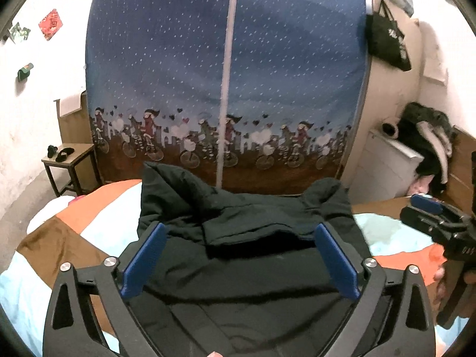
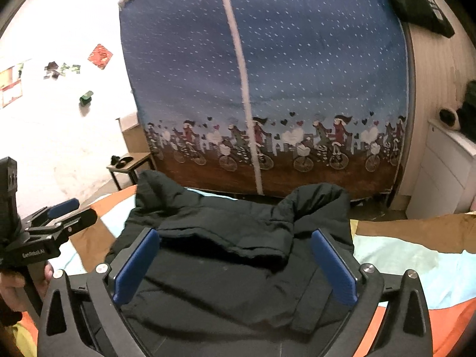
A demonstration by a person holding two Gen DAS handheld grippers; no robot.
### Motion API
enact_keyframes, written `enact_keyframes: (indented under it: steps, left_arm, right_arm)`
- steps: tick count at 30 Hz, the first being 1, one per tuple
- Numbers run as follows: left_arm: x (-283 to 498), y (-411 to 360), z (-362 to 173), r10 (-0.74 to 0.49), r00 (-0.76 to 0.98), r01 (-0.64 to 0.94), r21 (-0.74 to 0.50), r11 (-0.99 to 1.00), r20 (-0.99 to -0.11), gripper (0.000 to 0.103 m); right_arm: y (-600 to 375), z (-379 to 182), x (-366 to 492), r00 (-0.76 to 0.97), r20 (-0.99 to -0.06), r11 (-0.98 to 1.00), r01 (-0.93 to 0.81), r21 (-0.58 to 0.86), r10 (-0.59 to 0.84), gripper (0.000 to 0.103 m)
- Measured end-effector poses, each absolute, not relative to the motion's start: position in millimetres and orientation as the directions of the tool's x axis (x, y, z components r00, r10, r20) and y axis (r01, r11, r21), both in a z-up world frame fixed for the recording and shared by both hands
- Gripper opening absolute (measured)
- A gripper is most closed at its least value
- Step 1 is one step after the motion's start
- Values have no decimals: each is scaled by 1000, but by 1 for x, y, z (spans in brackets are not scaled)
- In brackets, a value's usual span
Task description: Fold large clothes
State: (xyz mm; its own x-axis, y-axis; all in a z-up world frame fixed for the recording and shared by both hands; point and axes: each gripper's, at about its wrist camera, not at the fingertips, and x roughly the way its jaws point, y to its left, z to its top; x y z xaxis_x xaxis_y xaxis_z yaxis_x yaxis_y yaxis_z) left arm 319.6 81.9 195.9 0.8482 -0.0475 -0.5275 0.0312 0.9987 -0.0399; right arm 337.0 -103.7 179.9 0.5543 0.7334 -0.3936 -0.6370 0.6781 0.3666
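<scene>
A black padded jacket [image 1: 244,238] lies folded in a bundle on the patchwork bed cover [image 1: 89,226]; it also shows in the right wrist view [image 2: 226,253]. My left gripper [image 1: 241,229] is open above the jacket, blue pads wide apart with nothing between them. My right gripper [image 2: 235,235] is open above the jacket too, also empty. Each gripper shows at the edge of the other's view: the right gripper [image 1: 431,211] and the left gripper [image 2: 65,211].
A blue fabric wardrobe [image 1: 226,83] with a bicycle print stands behind the bed. A small wooden table [image 1: 68,160] is at the left, a white cabinet [image 1: 386,163] with piled clothes [image 1: 428,142] at the right. A black bag [image 1: 386,38] hangs on the wall.
</scene>
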Motion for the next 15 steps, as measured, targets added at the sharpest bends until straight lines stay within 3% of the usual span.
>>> enact_keyframes:
  steps: [15]
  left_arm:
    - [242,60,216,-107,872,95,-48,994,-478,101]
  right_arm:
    - [-134,193,256,567,-359,668,-674,316,741,103]
